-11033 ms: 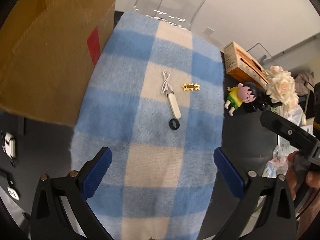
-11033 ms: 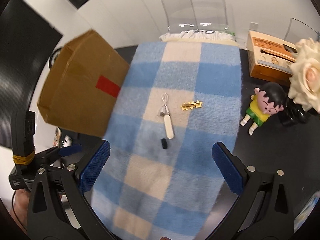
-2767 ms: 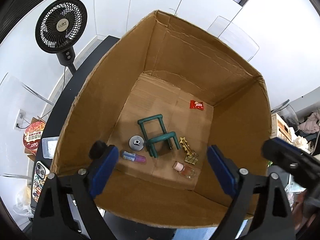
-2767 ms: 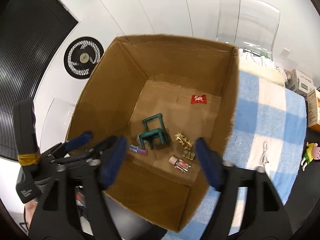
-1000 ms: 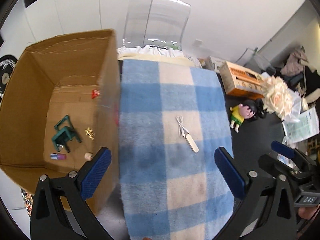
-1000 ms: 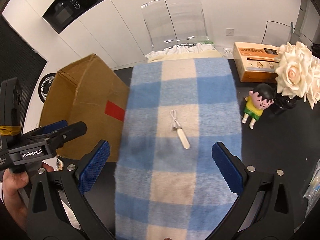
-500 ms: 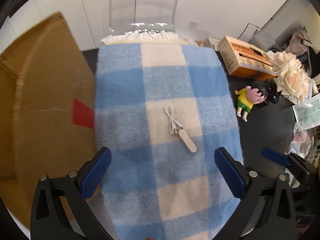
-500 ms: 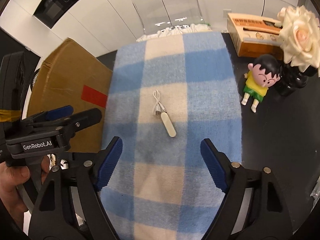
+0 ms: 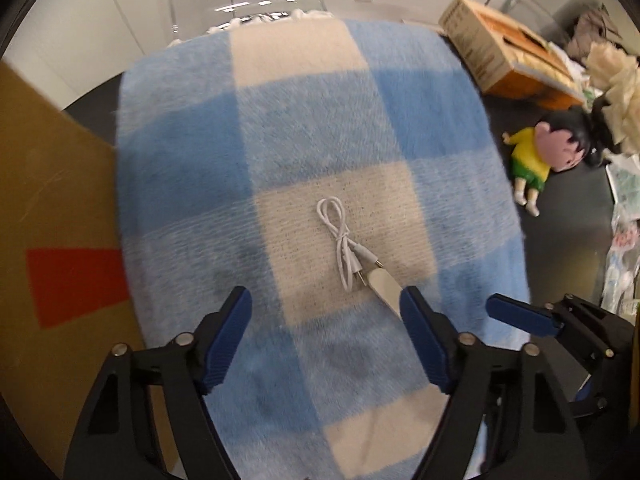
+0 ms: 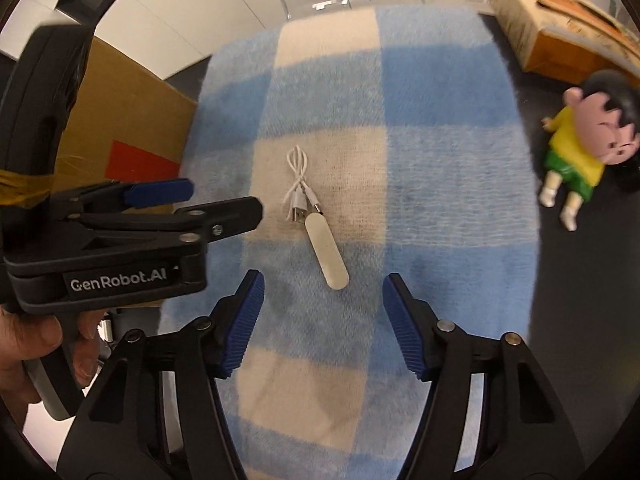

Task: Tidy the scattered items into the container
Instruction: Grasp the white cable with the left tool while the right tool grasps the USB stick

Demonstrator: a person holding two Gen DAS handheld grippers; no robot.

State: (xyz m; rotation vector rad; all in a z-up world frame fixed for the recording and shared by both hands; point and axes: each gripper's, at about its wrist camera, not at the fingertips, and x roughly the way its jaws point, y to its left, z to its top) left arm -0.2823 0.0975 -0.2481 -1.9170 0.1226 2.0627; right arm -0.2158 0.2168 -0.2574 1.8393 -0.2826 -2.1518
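We have dropped both grippers toward the blue-and-cream checked blanket [image 9: 304,128]; left gripper [image 9: 326,344] and right gripper [image 10: 322,320] jaws are closing, empty, around the coiled white cable [image 10: 298,184] and cream oval stick [image 10: 326,254], the last strays for the brown cardboard box [image 10: 124,120]

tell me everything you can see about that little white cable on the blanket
The white cable is thin and short, looks like smooth plastic, and is bundled into a loose loop with its strands crossing in the middle. Two plug ends stick out at its near end, one a metal USB-style plug, the other slimmer. It lies flat on a cream square of the blue-and-cream checked blanket. Its plugs sit right at the tip of a cream oblong stick; actual contact is unclear. Neither gripper touches it.
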